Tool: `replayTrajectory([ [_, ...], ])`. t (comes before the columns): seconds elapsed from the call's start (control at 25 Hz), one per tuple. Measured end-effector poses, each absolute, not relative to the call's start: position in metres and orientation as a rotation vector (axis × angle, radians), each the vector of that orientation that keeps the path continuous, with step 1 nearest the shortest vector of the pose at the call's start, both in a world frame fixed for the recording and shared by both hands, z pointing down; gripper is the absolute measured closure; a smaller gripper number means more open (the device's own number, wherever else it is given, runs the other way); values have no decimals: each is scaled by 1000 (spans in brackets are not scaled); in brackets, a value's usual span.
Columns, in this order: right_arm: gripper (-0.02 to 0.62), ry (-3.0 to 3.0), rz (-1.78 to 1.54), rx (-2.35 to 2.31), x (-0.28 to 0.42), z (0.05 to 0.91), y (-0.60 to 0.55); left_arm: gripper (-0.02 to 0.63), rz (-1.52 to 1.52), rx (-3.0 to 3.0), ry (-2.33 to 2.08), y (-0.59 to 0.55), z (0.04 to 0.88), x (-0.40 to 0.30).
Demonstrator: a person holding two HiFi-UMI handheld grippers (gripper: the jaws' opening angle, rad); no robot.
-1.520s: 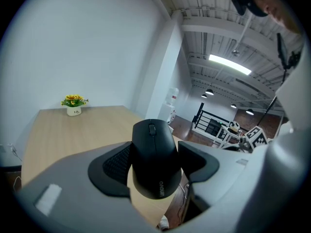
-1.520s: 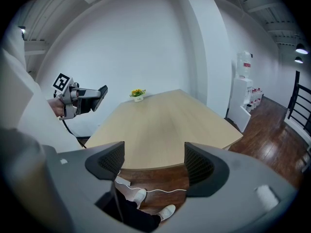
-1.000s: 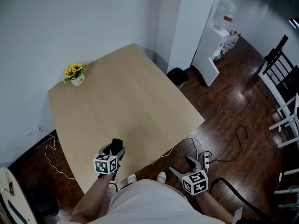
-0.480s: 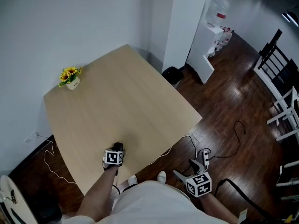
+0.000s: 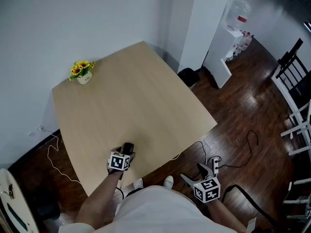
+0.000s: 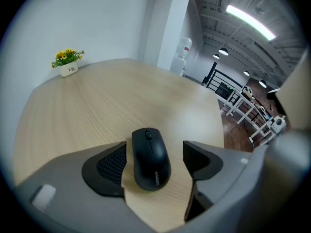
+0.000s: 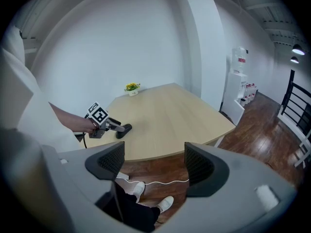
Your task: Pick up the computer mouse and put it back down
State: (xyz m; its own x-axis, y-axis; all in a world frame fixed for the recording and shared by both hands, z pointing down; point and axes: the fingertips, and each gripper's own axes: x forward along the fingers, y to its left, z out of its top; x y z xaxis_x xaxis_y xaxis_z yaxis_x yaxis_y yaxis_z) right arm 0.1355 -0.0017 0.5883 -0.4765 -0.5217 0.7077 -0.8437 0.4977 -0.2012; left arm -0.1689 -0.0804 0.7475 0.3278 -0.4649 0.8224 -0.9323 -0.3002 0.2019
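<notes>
The right hand-held gripper (image 7: 153, 152) is closest to the person's body. It hangs over the dark wood floor (image 5: 243, 110), just off the near edge of the surface (image 5: 131, 96). Its jaws are spread wide and nothing is between them. Below it you can see the person's white shoes (image 5: 167, 182) and a thin white cable (image 7: 160, 181) on the floor.

A bit further out, the left hand-held gripper (image 6: 154, 152) points down at the near part of the pale wooden surface. Its jaws are opening. The black computer mouse (image 6: 149, 157) is between them, lying flat on the surface. The left jaw is just beside the mouse, and the right jaw is clear of it. The mouse's wheel end points away from the person.

Far across the surface, at the back corner by the white wall, stands a small white pot of yellow flowers (image 5: 83, 73). Past the surface, on the right, a white water dispenser (image 5: 228, 52) with a big bottle on top stands against the wall. Black and white chairs (image 5: 296, 67) are at the far right side of the room.
</notes>
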Motion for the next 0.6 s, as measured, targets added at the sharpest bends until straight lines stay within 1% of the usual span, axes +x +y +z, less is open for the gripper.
replayTrajectory([
  [0.2,204,-2193,712,1090,126,587,-12,256,739,1974,-1296,-57,696,-172],
  [0.6,204,-2219,681,1033,105,589,-21,256,686,2016,-1372,-22,640,-188],
])
